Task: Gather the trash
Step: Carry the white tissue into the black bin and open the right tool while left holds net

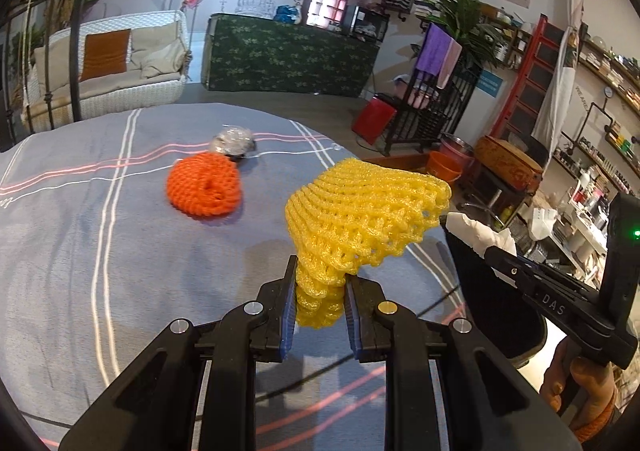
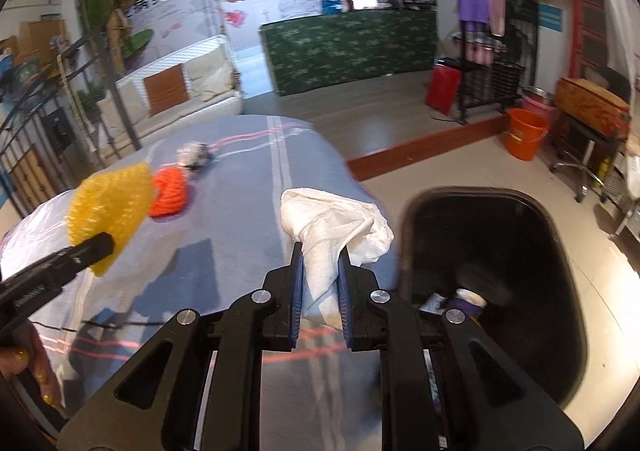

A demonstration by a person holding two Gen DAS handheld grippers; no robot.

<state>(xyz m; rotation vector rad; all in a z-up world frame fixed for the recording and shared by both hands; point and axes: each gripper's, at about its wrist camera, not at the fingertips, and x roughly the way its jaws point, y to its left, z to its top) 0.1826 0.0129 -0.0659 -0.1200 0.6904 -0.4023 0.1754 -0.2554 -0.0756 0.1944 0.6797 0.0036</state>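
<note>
My left gripper (image 1: 320, 291) is shut on a yellow foam fruit net (image 1: 368, 215) and holds it above the blue-grey striped tablecloth (image 1: 120, 251). My right gripper (image 2: 320, 271) is shut on a crumpled white tissue (image 2: 336, 223), near the table's right edge beside a black trash bin (image 2: 492, 283). An orange foam net (image 1: 205, 185) and a crumpled clear plastic wrapper (image 1: 232, 139) lie on the cloth farther back. The yellow net (image 2: 112, 207) and the orange net (image 2: 170, 191) also show in the right wrist view.
The black bin holds some trash at its bottom (image 2: 468, 299). An orange bucket (image 2: 526, 133) and a red bag (image 2: 442, 85) stand on the floor beyond. A white sofa (image 1: 120, 67) and a green-covered counter (image 1: 288, 55) are at the back.
</note>
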